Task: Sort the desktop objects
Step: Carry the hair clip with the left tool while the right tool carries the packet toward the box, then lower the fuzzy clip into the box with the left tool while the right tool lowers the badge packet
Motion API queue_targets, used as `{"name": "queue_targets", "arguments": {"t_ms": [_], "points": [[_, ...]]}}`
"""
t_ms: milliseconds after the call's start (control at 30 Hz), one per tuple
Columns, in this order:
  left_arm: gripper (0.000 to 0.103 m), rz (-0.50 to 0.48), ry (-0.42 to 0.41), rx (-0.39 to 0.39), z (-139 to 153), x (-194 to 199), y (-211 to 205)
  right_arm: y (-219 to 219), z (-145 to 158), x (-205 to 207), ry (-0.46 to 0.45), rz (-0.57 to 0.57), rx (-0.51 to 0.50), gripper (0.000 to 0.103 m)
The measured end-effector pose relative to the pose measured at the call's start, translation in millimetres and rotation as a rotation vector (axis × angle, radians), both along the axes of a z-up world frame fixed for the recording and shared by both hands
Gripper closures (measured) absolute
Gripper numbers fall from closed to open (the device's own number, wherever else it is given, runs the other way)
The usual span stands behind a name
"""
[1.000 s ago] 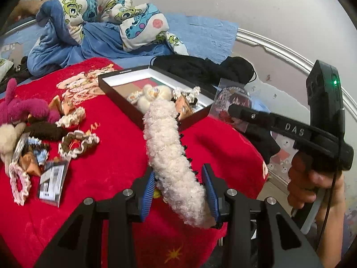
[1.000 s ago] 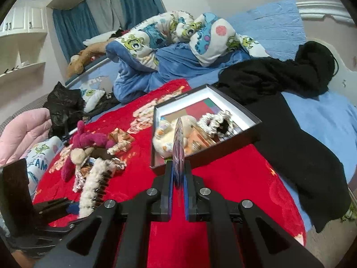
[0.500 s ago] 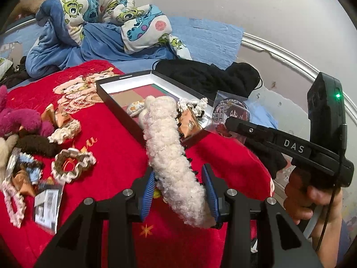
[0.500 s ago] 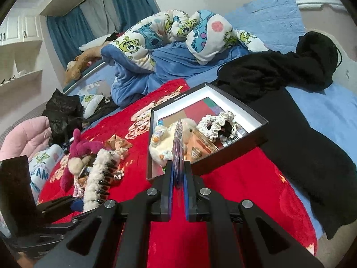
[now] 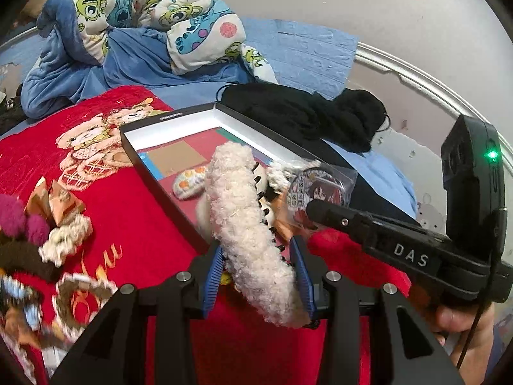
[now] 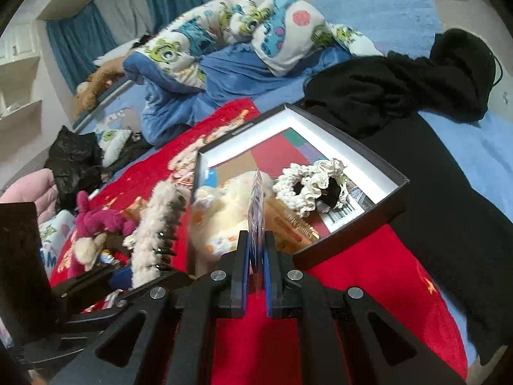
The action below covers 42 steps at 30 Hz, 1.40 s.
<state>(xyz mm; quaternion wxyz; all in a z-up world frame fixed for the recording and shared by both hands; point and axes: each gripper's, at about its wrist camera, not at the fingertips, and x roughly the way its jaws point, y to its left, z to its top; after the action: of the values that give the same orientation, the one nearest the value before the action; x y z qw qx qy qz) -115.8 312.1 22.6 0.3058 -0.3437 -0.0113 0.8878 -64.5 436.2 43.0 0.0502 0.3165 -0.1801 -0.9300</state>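
Observation:
My left gripper point(image 5: 258, 276) is shut on a long white fluffy hair claw point(image 5: 247, 224), held above the near edge of the black box with white inner walls point(image 5: 179, 118). My right gripper point(image 6: 256, 263) is shut on a flat clear packet with a round badge point(image 6: 256, 199), seen edge-on over the box's near corner; the packet also shows in the left wrist view point(image 5: 315, 186). The box point(image 6: 378, 173) holds a cream plush item point(image 6: 224, 211), a white-and-black scrunchie point(image 6: 312, 186) and a tan card. The hair claw also shows in the right wrist view point(image 6: 157, 224).
The box sits on a red blanket point(image 5: 134, 224) over a bed. Loose scrunchies, a pink plush point(image 5: 19, 221) and small packets lie at the left. Black clothing point(image 6: 400, 96) lies behind and right of the box. A cartoon-print duvet point(image 5: 144, 25) is piled at the back.
Both grippers have moved forward toward the box with their items still held. The hair claw and the badge packet now hang over the box's near edge.

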Motion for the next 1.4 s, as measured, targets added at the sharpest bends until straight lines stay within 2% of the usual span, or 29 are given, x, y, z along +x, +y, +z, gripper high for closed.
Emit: {"name": "queue_targets", "arguments": {"t_ms": [300,633,800,900,1000,1167,1267,1400], "points": [[0.061,-0.003,-0.015,0.018,-5.7,-48.2,15.4,11.7,-4.5,-30.6,-0.023,-0.021,-0.026,0.095],[0.061,0.014,0.042,0.012,-8.6,-91.2,32.9,20.4,-5.1,-56.0,-0.030,-0.059,-0.063,0.095],[0.061,0.004,0.017,0.073,-18.3,-88.1,22.8,13.9,-0.5,-49.6,-0.019,-0.042,-0.011,0.095],[0.061,0.025,0.017,0.046,-26.9,-78.7,16.1,13.2,1.5,-40.8,0.008,-0.018,-0.026,0.095],[0.060,0.033,0.067,-0.011,-26.8,-68.2,18.2,11.0,-1.9,-36.3,-0.005,-0.018,-0.040,0.095],[0.061,0.014,0.065,-0.004,-33.0,-63.4,21.7,3.3,-8.1,-37.8,-0.028,-0.025,0.010,0.095],[0.060,0.025,0.098,-0.034,-33.5,-57.0,25.4,2.7,-16.8,-44.6,-0.070,-0.035,0.044,0.094],[0.060,0.031,0.123,-0.059,-34.0,-53.0,29.3,12.0,-19.8,-54.8,-0.075,-0.057,0.014,0.094]]}}
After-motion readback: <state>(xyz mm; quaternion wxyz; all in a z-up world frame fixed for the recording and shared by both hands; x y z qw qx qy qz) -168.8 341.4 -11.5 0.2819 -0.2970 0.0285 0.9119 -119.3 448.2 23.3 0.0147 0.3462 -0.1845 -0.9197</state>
